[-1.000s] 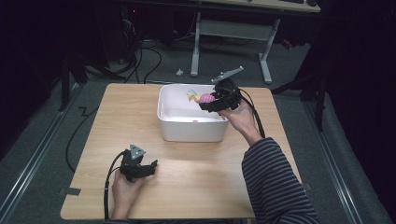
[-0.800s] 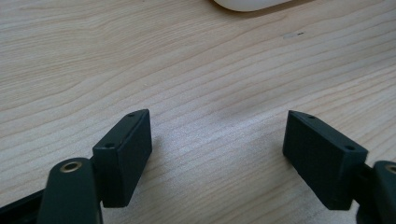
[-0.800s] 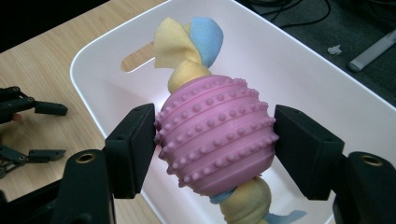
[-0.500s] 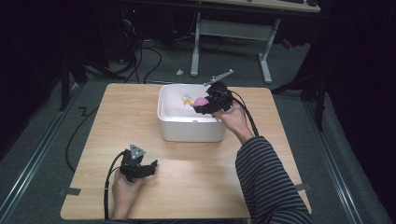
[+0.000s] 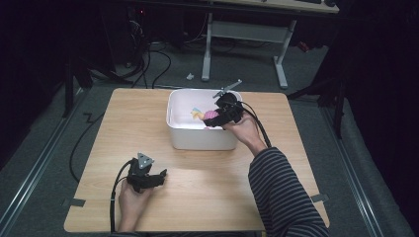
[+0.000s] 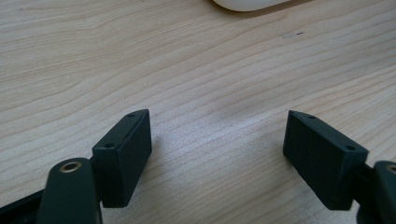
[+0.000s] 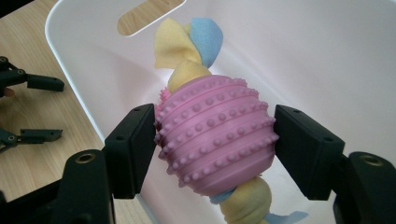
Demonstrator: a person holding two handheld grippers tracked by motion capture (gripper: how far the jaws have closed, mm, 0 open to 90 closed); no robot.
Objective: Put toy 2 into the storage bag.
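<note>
Inside the white bin (image 5: 197, 138) at the table's (image 5: 197, 197) far side, a pink knobbed ball toy (image 7: 217, 133) is clamped by the right gripper (image 7: 215, 144). Near the left front, the left gripper (image 6: 217, 149) is held with jaws apart, nothing between them.

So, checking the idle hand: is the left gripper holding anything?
No, the left gripper stands open over the bare table.

A pink studded ball (image 7: 215, 134) on yellow-and-blue cloth (image 7: 186, 43) — white tub (image 7: 317, 51), pale wood-grain table (image 5: 207, 197), striped dark sleeve (image 5: 281, 192).
</note>
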